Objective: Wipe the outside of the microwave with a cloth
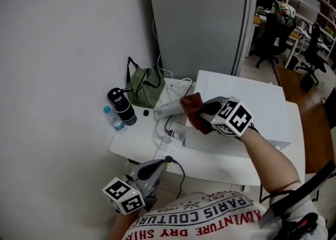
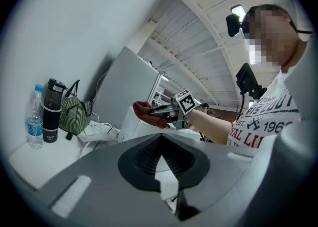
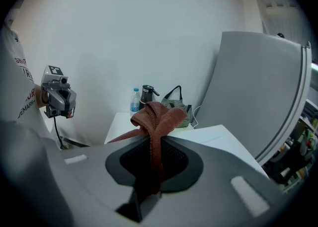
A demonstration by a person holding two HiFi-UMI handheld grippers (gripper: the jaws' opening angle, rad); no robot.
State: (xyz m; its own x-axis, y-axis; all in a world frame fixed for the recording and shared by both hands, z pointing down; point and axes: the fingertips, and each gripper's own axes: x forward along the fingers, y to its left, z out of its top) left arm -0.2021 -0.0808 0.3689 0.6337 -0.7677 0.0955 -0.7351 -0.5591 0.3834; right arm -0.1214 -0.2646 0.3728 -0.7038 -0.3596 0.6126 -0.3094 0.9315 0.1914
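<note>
The white microwave (image 1: pixel 252 108) stands on a white table (image 1: pixel 137 140) against the wall. My right gripper (image 1: pixel 203 110) is shut on a rust-red cloth (image 1: pixel 193 108) and holds it at the microwave's upper left edge. In the right gripper view the cloth (image 3: pixel 158 116) bunches up out of the closed jaws of my right gripper (image 3: pixel 151 139), above the microwave's top (image 3: pixel 221 140). My left gripper (image 1: pixel 160 164) hangs low by the table's front edge, shut and empty. From the left gripper view, the cloth (image 2: pixel 143 109) and the microwave (image 2: pixel 130 122) lie ahead of my left gripper (image 2: pixel 160 152).
Left of the microwave sit a green striped bag (image 1: pixel 144 87), a black flask (image 1: pixel 122 106), a small water bottle (image 1: pixel 114 118) and a power strip with cables (image 1: pixel 170 140). A tall grey cabinet (image 1: pixel 205 18) stands behind. Office chairs (image 1: pixel 273 34) are at the back right.
</note>
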